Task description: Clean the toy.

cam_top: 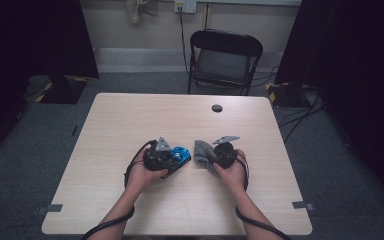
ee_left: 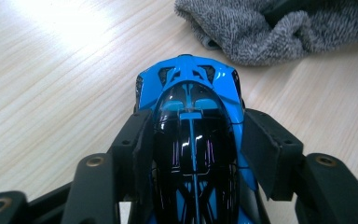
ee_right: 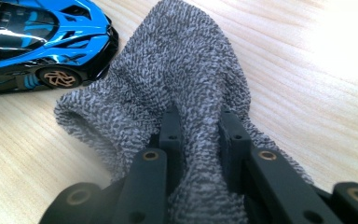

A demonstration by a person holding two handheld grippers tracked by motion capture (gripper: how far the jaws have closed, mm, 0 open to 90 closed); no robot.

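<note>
Jaws of my left gripper [ee_left: 193,140] stood to either side of the car [ee_left: 191,121], one along each flank. In the left gripper view the left pad lay against the car's side, while a thin gap showed at the right pad; I could not tell whether any pressure remained on the body. The car was blue and black, and sat on the table [cam_top: 130,120] with its far end pointing toward the cloth [ee_left: 270,28]. In the high view my left hand [cam_top: 145,175] held that gripper low over the table's near middle, with the car's blue end [cam_top: 181,155] showing just past it.

My right gripper [ee_right: 199,126] was clamped on the cloth. In the right gripper view both pads pinched a bunched fold of the grey knit between them, and the rest of the cloth spread forward onto the table. The car [ee_right: 42,42] stood at that view's upper left, its wheel just beside the cloth's edge. In the high view my right hand [cam_top: 232,172] sat near the left one, with the cloth [cam_top: 203,152] between the two grippers.
</note>
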